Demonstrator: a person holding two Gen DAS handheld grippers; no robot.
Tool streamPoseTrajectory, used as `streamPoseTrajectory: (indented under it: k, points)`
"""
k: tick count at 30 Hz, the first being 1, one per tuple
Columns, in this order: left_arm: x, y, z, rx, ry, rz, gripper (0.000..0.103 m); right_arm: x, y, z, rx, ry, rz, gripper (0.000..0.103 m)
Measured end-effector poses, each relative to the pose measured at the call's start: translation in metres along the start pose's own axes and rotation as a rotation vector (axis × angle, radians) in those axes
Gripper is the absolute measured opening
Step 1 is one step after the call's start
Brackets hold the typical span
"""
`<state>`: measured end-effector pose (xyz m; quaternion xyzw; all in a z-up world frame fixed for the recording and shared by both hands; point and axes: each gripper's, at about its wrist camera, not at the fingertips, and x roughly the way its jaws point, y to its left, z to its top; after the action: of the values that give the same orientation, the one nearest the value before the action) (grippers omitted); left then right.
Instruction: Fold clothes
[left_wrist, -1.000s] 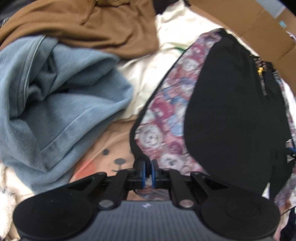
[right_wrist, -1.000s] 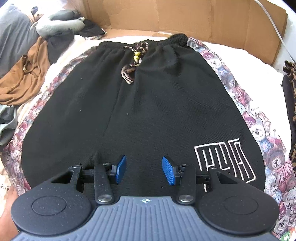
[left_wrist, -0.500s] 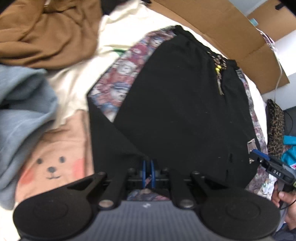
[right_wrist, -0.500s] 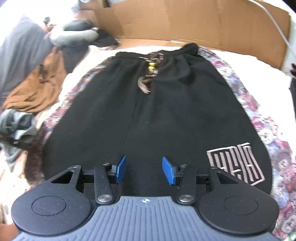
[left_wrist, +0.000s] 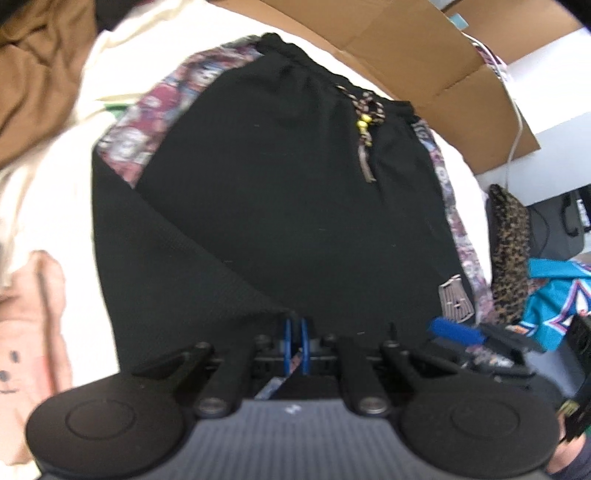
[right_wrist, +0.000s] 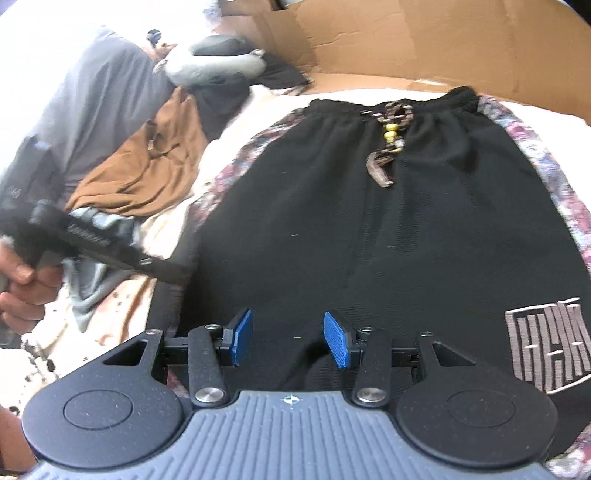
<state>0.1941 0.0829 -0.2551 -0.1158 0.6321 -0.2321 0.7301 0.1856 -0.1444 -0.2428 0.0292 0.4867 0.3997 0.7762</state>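
Observation:
Black shorts (left_wrist: 295, 192) with bear-print side stripes and a beaded drawstring (right_wrist: 388, 147) lie spread on the cream bed sheet. My left gripper (left_wrist: 294, 343) is shut on the hem edge of the shorts' left leg, which is lifted and drawn over the black front as a folded flap (left_wrist: 166, 258). In the right wrist view the left gripper (right_wrist: 177, 271) comes in from the left, held by a hand (right_wrist: 22, 288). My right gripper (right_wrist: 288, 339) stands open over the shorts' (right_wrist: 406, 240) lower hem, with nothing between its blue pads (right_wrist: 242, 336). A white logo (right_wrist: 550, 343) marks the right leg.
A brown garment (right_wrist: 147, 173) and grey clothes (right_wrist: 92, 110) lie left of the shorts. Cardboard walls (right_wrist: 406, 40) stand behind the waistband. A bear-face sheet (left_wrist: 22, 350) is at lower left. A leopard-print item (left_wrist: 511, 251) and a teal jersey (left_wrist: 554, 295) lie at the right.
My left gripper has carried the left leg's hem rightward over the shorts, making the folded flap larger. The right gripper stays open near the hem, and the left gripper has come into its view.

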Motion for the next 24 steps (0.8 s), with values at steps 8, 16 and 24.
streamPoseTrajectory:
  k: [8, 16, 24]
  points:
    - [0.021, -0.029, 0.000, 0.029, 0.025, -0.076, 0.006, 0.014, 0.024, -0.001, -0.011, 0.022, 0.087, 0.051]
    - [0.034, -0.045, -0.004, 0.022, 0.049, -0.110, 0.006, 0.026, 0.028, 0.000, 0.023, 0.036, 0.091, 0.051]
    - [0.036, -0.064, -0.009, 0.082, 0.045, -0.117, 0.006, 0.040, 0.031, 0.002, 0.020, 0.053, 0.066, 0.034]
